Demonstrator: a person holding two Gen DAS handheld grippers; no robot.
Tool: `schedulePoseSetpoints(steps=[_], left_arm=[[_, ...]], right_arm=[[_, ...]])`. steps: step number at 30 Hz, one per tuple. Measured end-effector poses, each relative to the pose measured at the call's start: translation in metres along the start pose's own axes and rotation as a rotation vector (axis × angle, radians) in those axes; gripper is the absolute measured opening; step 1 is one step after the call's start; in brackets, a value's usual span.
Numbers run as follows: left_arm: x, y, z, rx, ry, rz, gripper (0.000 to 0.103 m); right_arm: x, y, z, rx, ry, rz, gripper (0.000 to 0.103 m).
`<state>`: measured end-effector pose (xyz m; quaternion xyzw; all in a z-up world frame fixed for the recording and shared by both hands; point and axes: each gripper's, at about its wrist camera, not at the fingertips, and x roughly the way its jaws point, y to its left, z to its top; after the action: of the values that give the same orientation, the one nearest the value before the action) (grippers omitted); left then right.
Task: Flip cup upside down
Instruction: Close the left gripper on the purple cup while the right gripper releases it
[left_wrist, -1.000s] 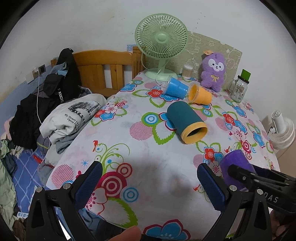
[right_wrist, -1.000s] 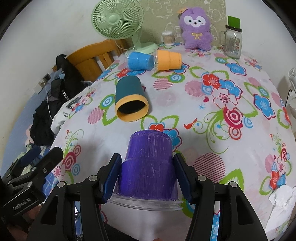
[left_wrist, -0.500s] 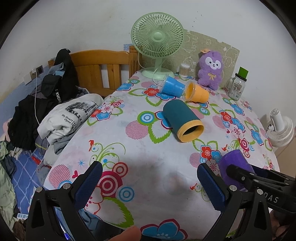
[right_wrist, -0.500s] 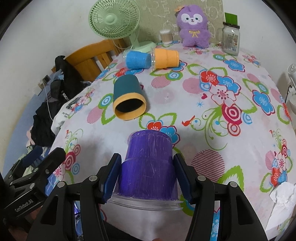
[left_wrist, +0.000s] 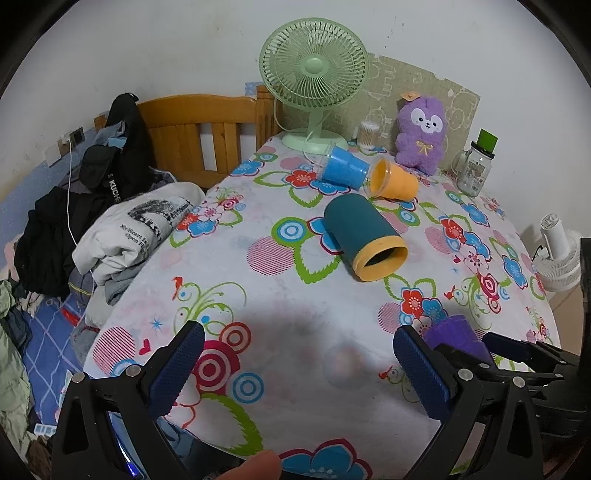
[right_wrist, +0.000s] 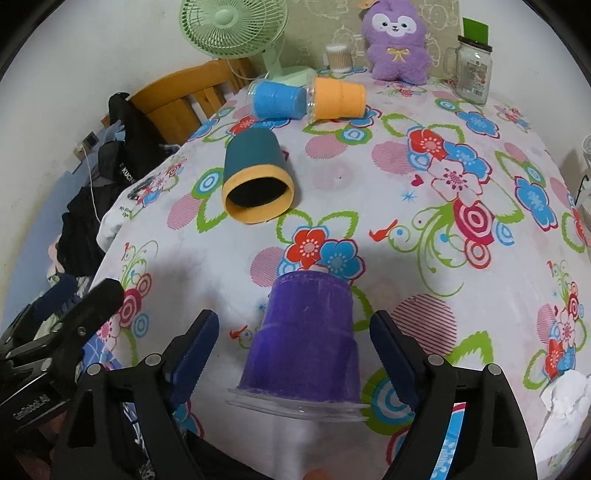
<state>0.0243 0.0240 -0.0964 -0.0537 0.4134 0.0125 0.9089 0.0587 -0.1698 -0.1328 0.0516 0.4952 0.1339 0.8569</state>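
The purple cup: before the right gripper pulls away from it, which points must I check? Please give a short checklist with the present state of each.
1. purple cup upside down, rim on the tablecloth: ok.
2. right gripper open, both pads clear of the cup: ok.
3. Cup standing steady without tilt: cannot tell, the fisheye view bends it.
4. left gripper open, holding nothing: ok.
5. Left gripper clear of the right one: cannot tell; they sit close together.
6. teal cup far enough from the withdrawal path: ok.

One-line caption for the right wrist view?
Open right gripper flanks the purple cup, upside down on the floral tablecloth.
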Motion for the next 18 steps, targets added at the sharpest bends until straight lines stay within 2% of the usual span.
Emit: schedulePoseSetpoints(steps=[6,13,18], left_arm=[[0.013,-0.009,0.006,-0.052,0.094,-0.068,0.103],[0.018,-0.043,0.022,-0.001,0.096,-0.103,0.103],[0.034,-0.071,0.031,0.025,0.159,-0.17,0.103]], right_arm=[[-0.021,-0.023,-0.002,0.033,-0.041,-0.012,0.088],[-0.043,-0.066,-0.01,0.114,-0.088,-0.042,0.089],[-0.049,-0.098,-0.017,0.183,-0.096,-0.053,0.09]])
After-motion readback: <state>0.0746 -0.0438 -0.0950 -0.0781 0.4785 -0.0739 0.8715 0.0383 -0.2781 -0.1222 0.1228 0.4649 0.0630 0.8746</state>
